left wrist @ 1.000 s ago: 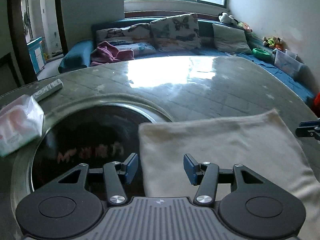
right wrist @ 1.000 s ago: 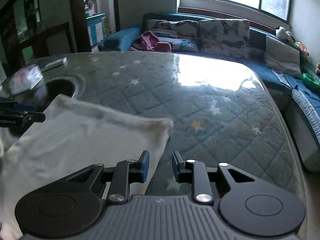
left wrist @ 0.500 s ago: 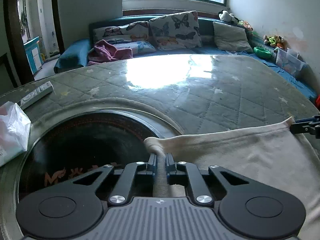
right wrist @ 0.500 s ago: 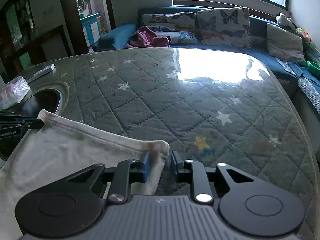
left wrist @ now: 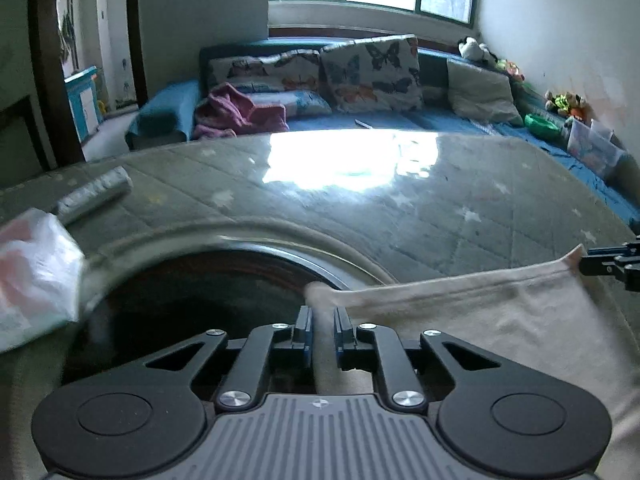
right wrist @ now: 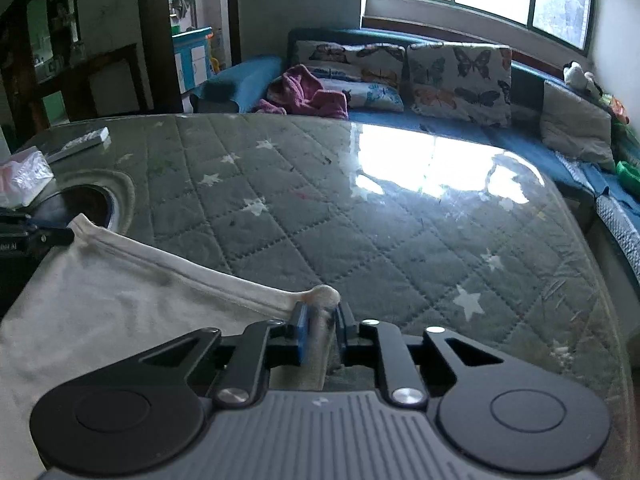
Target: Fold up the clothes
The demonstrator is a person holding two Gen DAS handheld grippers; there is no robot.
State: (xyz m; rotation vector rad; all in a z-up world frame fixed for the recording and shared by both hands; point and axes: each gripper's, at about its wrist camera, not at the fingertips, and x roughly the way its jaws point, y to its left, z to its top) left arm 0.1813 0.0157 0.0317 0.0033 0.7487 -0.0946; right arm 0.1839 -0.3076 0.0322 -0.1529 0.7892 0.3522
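A cream-white garment is stretched taut between both grippers above the quilted table. My left gripper is shut on its left corner, which bunches between the blue pads. My right gripper is shut on the opposite corner, with a knob of cloth poking out past the fingertips. The hemmed edge runs straight from one corner to the other. The right gripper's tip shows at the right edge of the left wrist view, and the left gripper's tip at the left edge of the right wrist view.
The table has a grey star-patterned quilted cover under glass and a dark round inset at its left. A plastic-wrapped pack and a remote control lie at the far left. A blue sofa with cushions and a pink garment stands behind.
Both grippers closed on the garment's two corners, then lifted it. The cloth, flat on the table a second ago, now hangs stretched between them.
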